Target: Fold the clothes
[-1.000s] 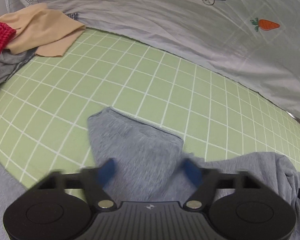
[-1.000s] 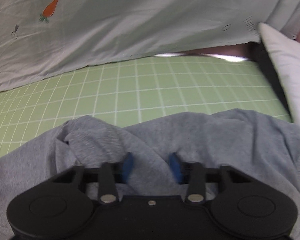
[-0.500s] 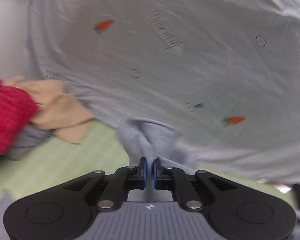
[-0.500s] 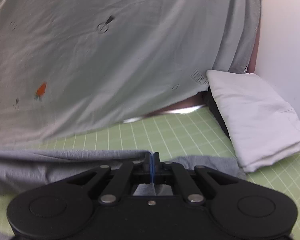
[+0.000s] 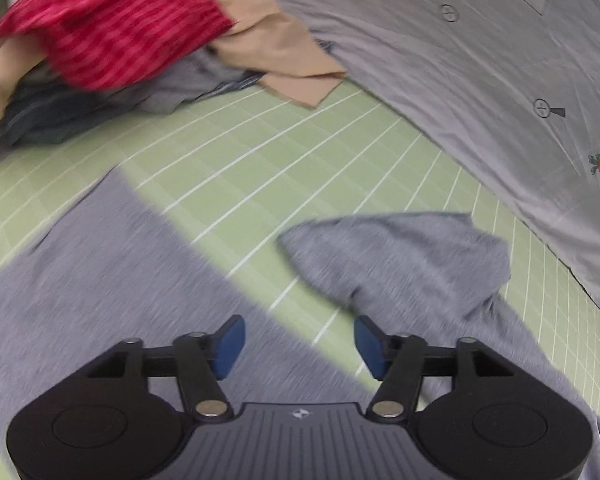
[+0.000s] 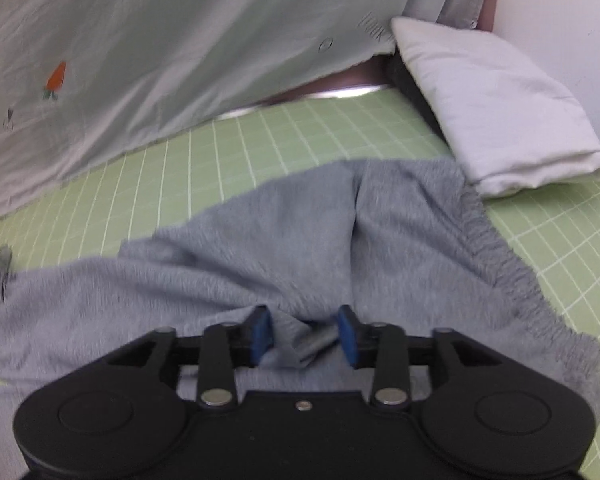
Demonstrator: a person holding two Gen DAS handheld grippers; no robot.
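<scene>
The green gridded mat [image 5: 284,160] fills the working surface, with a pale grey sheet [image 5: 480,64] printed with carrots draped along its far side; the same sheet [image 6: 160,48] backs the right wrist view, where a folded white pillow [image 6: 496,108] lies at the mat's right end; at the far left a pile of unfolded clothes [image 5: 112,44], red striped over beige and dark grey, waits well apart from the work.

The grey sweatpants [image 5: 416,264] lie spread on the mat, one leg running under the left gripper and the other crumpled just ahead of it; in the right wrist view the grey sweatpants [image 6: 300,240] show their gathered waistband curving towards the pillow.

Half a second ago both grippers were pinched shut on grey fabric and lifted towards the sheet; now the left gripper [image 5: 296,344] has its jaws spread wide over bare mat and cloth, holding nothing, and the right gripper [image 6: 303,334] has parted too, a ridge of fabric lying loose between its blue pads [image 6: 260,334]. I judge this a release after a lift and lay-down; the garment looks rumpled rather than flat, so smoothing or re-gripping seems needed before a proper fold.
</scene>
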